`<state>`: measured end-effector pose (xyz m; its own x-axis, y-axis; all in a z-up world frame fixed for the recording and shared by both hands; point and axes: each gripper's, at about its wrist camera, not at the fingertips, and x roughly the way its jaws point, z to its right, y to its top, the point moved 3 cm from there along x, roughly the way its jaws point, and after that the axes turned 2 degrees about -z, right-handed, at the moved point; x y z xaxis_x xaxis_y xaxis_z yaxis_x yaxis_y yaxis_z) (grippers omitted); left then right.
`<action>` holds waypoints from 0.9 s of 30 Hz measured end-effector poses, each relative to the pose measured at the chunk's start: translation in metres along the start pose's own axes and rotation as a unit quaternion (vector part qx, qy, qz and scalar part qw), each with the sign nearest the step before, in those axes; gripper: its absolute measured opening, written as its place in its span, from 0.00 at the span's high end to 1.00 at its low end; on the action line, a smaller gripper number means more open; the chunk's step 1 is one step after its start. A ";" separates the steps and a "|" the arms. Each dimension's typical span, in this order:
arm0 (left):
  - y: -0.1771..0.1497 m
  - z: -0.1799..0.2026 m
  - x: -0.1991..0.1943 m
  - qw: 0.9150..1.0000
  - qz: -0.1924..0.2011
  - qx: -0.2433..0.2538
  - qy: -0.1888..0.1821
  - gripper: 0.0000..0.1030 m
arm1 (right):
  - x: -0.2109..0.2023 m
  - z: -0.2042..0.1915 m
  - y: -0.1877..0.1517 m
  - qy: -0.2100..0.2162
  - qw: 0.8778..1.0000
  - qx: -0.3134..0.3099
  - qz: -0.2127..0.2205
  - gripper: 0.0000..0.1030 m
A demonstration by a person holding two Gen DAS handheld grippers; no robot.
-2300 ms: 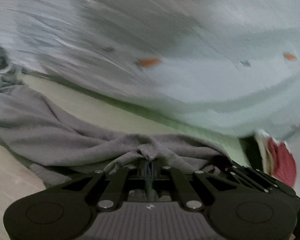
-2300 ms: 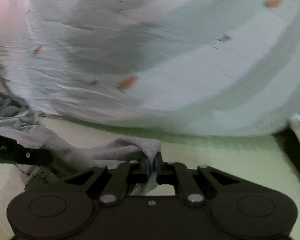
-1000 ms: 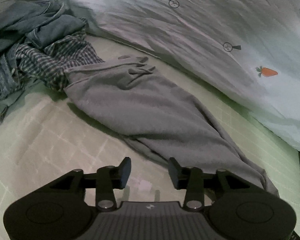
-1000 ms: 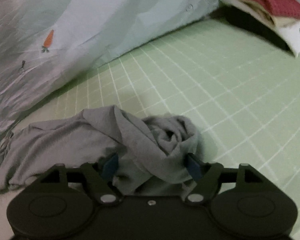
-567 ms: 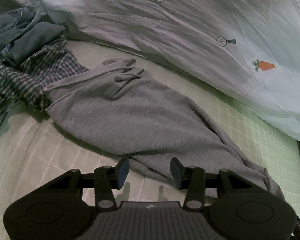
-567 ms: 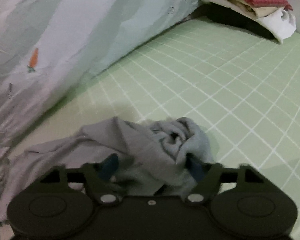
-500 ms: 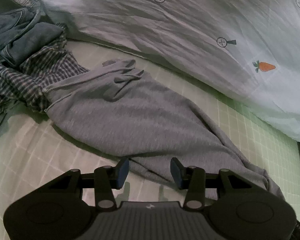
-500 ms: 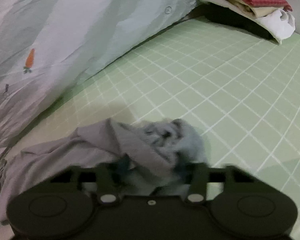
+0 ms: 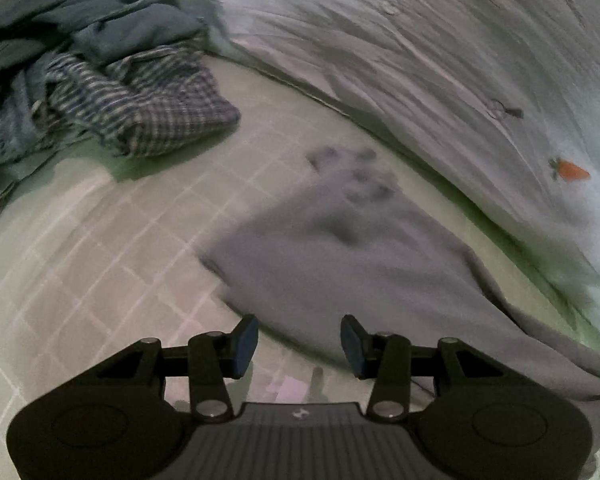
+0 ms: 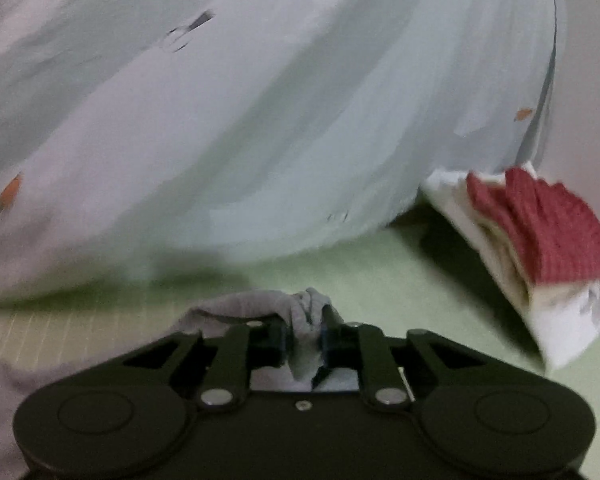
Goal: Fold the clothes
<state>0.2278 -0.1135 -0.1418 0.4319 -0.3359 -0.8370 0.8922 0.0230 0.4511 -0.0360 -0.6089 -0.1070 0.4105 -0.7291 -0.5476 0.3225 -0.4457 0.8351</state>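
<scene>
A grey garment [image 9: 340, 260] lies stretched out and motion-blurred on the green checked sheet [image 9: 100, 260], beside the quilt's edge. My left gripper [image 9: 298, 340] hovers open just over the garment's near edge, with nothing between its pads. In the right wrist view my right gripper [image 10: 304, 340] has a bunched end of the grey garment [image 10: 260, 304] pinched between its pads. Its jaws are closing on the cloth, which is raised off the sheet [image 10: 380, 280].
A pale quilt [image 9: 420, 60] with carrot prints rises along the far side and fills the right wrist view's background [image 10: 260, 120]. A heap of blue and checked clothes [image 9: 100, 80] sits at the far left. A folded stack topped with red cloth [image 10: 540, 248] lies at the right.
The right gripper has shut on the garment's bunched end and swung it up and sideways toward the folded stack. The grey garment has slid away from the checked shirt. The left gripper stayed open and nearly still.
</scene>
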 end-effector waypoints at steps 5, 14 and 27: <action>0.004 0.003 0.001 1.000 0.001 0.010 0.017 0.54 | 0.008 0.013 0.007 -0.008 0.998 0.059 0.001 0.36; 0.021 0.039 0.017 0.996 -0.001 0.088 0.007 0.60 | -0.007 -0.004 -0.085 0.008 0.993 0.060 -0.105 0.21; 0.061 0.078 0.091 0.986 -0.028 0.164 0.007 0.66 | 0.002 -0.012 -0.099 -0.003 0.986 0.093 -0.140 0.20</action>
<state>0.3112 -0.2160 -0.1659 0.3880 -0.3144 -0.8663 0.8243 -0.3022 0.4789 -0.0572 -0.5596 -0.1915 0.3228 -0.5665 -0.7582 0.2601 -0.7171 0.6466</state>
